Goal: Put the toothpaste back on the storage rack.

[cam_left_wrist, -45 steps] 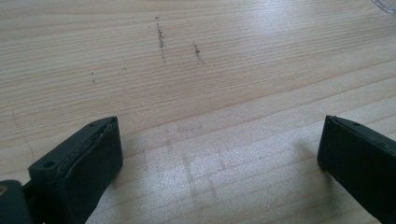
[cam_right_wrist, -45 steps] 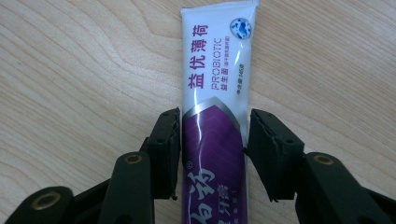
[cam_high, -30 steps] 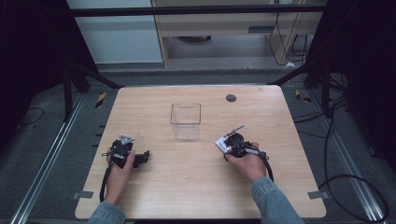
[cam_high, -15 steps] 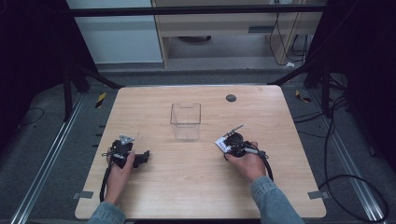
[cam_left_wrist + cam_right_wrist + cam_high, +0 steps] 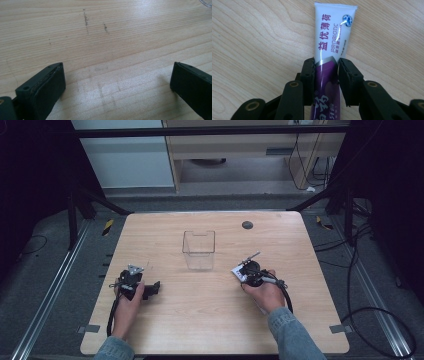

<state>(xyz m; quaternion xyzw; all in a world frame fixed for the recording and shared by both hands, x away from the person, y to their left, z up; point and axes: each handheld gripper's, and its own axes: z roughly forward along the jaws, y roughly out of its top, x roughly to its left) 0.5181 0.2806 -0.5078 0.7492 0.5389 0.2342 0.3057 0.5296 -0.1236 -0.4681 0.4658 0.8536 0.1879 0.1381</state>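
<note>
The right tool [image 5: 326, 75] is clenched on a toothpaste tube [image 5: 332, 42], its two black jaws pressing either side of the tube where the white upper part meets the purple lower part. In the right gripper view the tube lies flat on the wooden bench [image 5: 249, 37], its crimped white end pointing away from the tool, with purple Chinese characters and the word PROBIOTIC printed along it. In the high view the right tool [image 5: 243, 271] sits on the right half of the bench [image 5: 300, 240], held by the person's right hand [image 5: 265, 292], and the white end of the tube [image 5: 238, 274] just shows at its tip.

The left tool [image 5: 115, 82] is released, its jaws spread wide with bare wood grain between them and a few faint dark marks on the surface ahead. In the high view the left tool [image 5: 152, 289] rests near the left edge of the bench, gripped by the left hand [image 5: 129, 302].

A clear plastic box [image 5: 199, 250] stands upright at the middle of the bench, between the two tools and farther from the person. A small dark round mark [image 5: 247, 225] lies near the far edge.
</note>
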